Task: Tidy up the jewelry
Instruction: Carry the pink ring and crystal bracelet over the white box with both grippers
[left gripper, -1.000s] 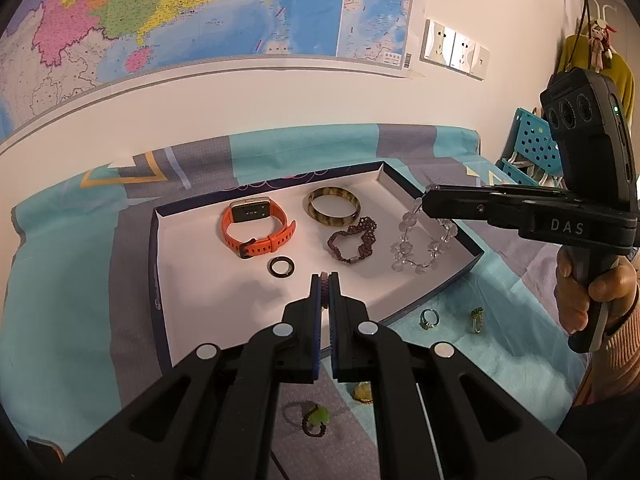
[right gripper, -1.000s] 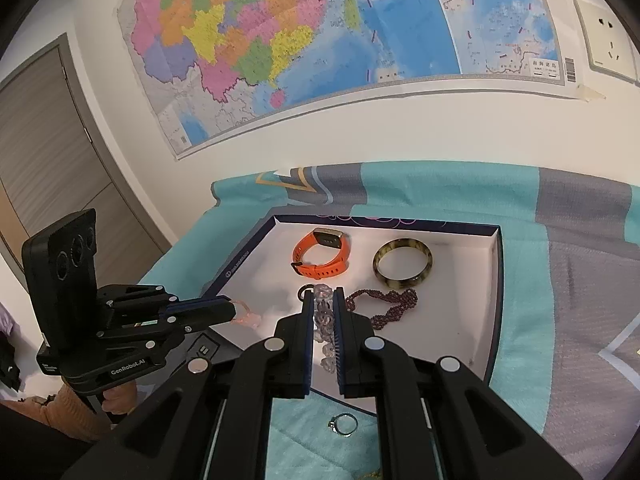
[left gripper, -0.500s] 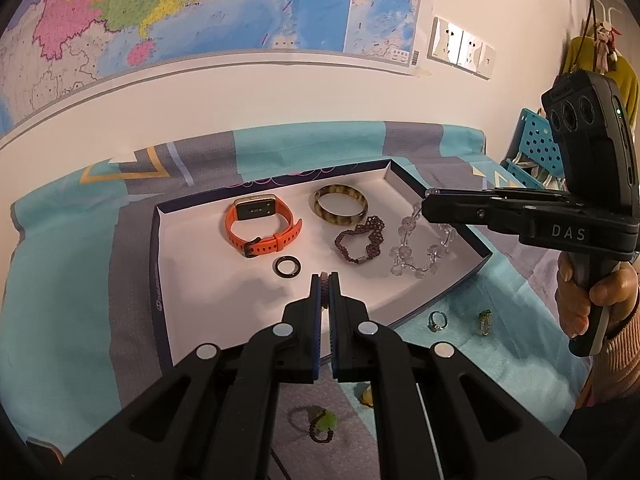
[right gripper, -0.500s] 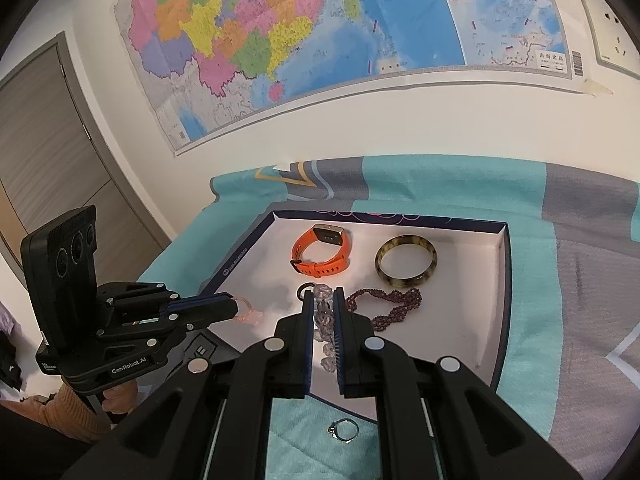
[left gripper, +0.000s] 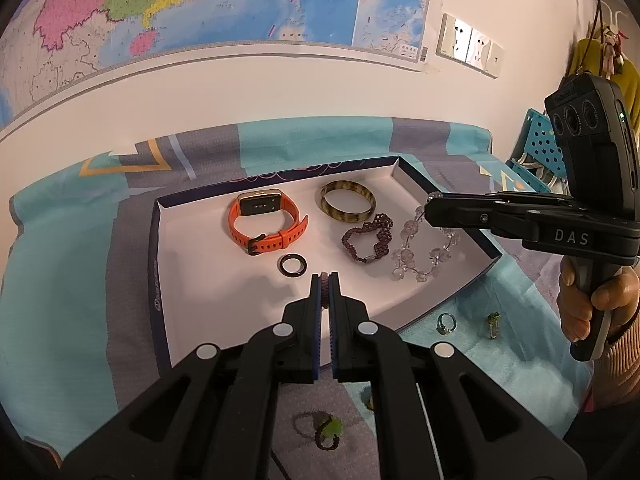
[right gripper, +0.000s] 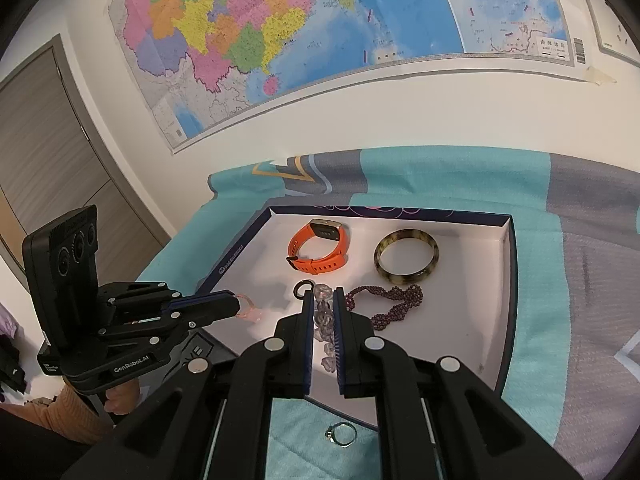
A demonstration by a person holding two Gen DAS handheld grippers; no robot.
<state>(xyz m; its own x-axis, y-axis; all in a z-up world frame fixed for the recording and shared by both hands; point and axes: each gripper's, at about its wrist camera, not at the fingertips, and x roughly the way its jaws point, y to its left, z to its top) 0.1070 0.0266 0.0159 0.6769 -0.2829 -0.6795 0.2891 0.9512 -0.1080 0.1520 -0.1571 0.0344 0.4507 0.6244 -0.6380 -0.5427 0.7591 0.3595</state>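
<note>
A white-lined box [left gripper: 160,248] [right gripper: 506,280] holds an orange watch [left gripper: 264,220] [right gripper: 320,248], a tortoiseshell bangle [left gripper: 347,200] [right gripper: 406,256], a purple bead bracelet [left gripper: 368,236] [right gripper: 388,304], a small black ring [left gripper: 293,265] [right gripper: 302,289] and a clear crystal bracelet [left gripper: 416,252] [right gripper: 324,320]. My left gripper [left gripper: 325,280] [right gripper: 236,304] is shut on a small pink ring [right gripper: 246,308], above the box's near part. My right gripper [right gripper: 322,300] [left gripper: 430,214] is slightly open over the crystal bracelet, which lies in the box.
On the teal and grey cloth [left gripper: 60,280] in front of the box lie a silver ring [left gripper: 446,323] [right gripper: 342,434], a green-stone ring [left gripper: 493,322], a green bead ring [left gripper: 326,428] and a small yellowish piece [left gripper: 370,402]. A wall with maps stands behind.
The right gripper's jaws have parted a little over the crystal bracelet, which now rests in the box. Both views have risen slightly; the left gripper still holds its ring.
</note>
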